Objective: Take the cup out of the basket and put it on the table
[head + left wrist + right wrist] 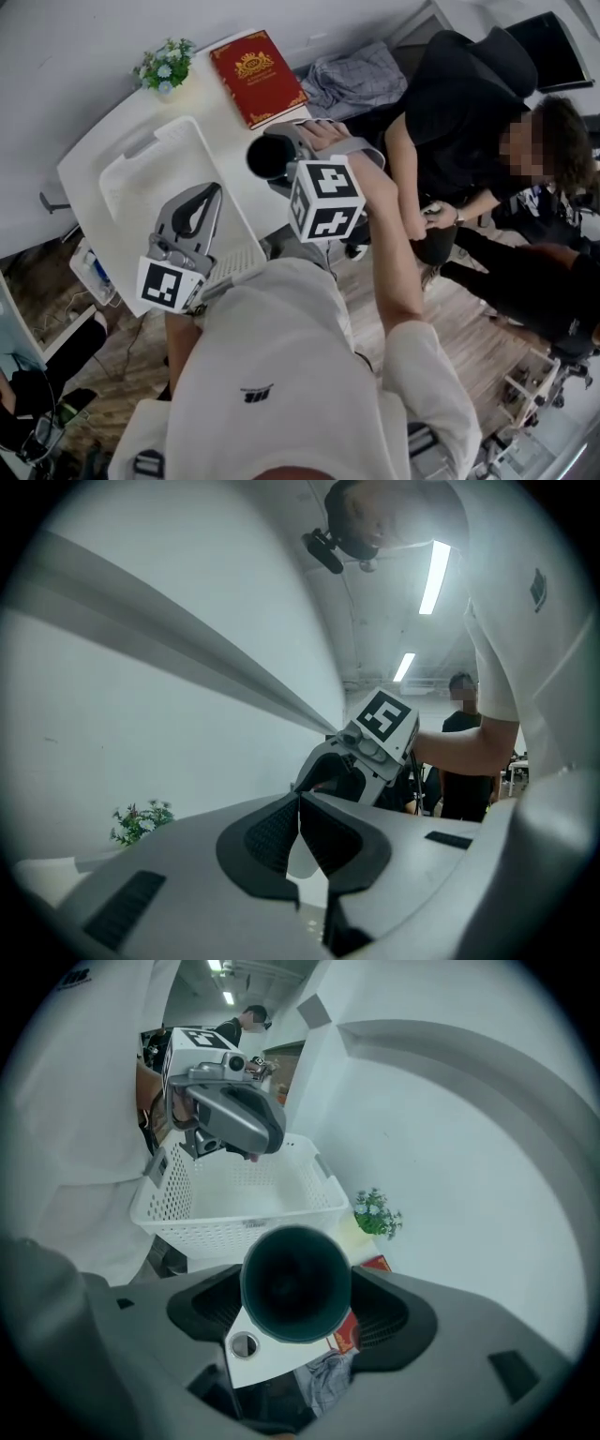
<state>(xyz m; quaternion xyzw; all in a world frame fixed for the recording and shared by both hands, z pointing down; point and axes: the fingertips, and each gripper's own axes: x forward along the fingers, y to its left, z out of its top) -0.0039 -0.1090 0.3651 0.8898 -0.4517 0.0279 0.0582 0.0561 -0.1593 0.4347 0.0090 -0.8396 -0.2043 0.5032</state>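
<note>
white basket [122, 173] on table [80, 173]. left gripper [208, 194] over basket's near corner, jaws pressed together, nothing between. right gripper [278, 155] grasping dark cup [266, 157]; cup outside basket, just right of it, over table edge, mouth facing back along jaws. red book [258, 77] beyond.

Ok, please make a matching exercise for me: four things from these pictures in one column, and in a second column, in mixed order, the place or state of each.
Things:
1. cup
2. red book
3. flower plant
4. left gripper

Place or state:
a. jaws together, nothing between them
b. held between the jaws of the right gripper
c. lying flat on the table, beside the grey cloth
d. standing at the table's edge by the wall

Pairs: 1-b, 2-c, 3-d, 4-a
</note>
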